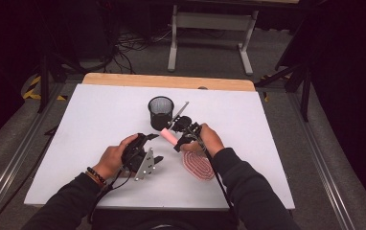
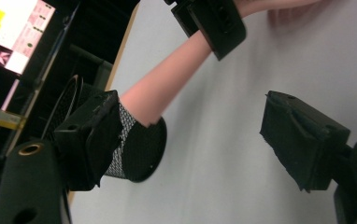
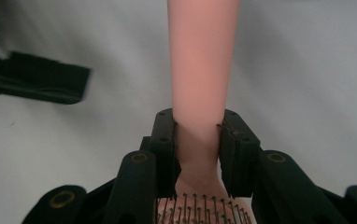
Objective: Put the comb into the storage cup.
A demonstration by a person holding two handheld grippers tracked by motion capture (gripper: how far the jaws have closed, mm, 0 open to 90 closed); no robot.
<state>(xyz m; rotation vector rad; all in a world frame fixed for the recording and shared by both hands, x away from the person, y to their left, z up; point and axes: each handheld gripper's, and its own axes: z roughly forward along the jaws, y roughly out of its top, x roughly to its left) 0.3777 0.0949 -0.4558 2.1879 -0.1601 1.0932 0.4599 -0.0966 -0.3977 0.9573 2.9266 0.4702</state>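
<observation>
Though clamped at the neck by the right tool (image 3: 197, 140), shut firmly on it, treat the pink hairbrush (image 3: 200, 60) as only half secured. Held just off the white surface (image 1: 99, 124), bristled head back under the hand, handle pointing out toward the left tool (image 2: 197, 140). Probably a handover, or a second steadying grip. Keep the left tool as now: wide open, gripping nothing, handle's end close by one jaw. Square both jaws to the handle before closing, well clear of the right tool. Mind the black mesh cup (image 1: 161, 112) just beyond — light, easy to knock. Hold the right grip until sure of the left.
</observation>
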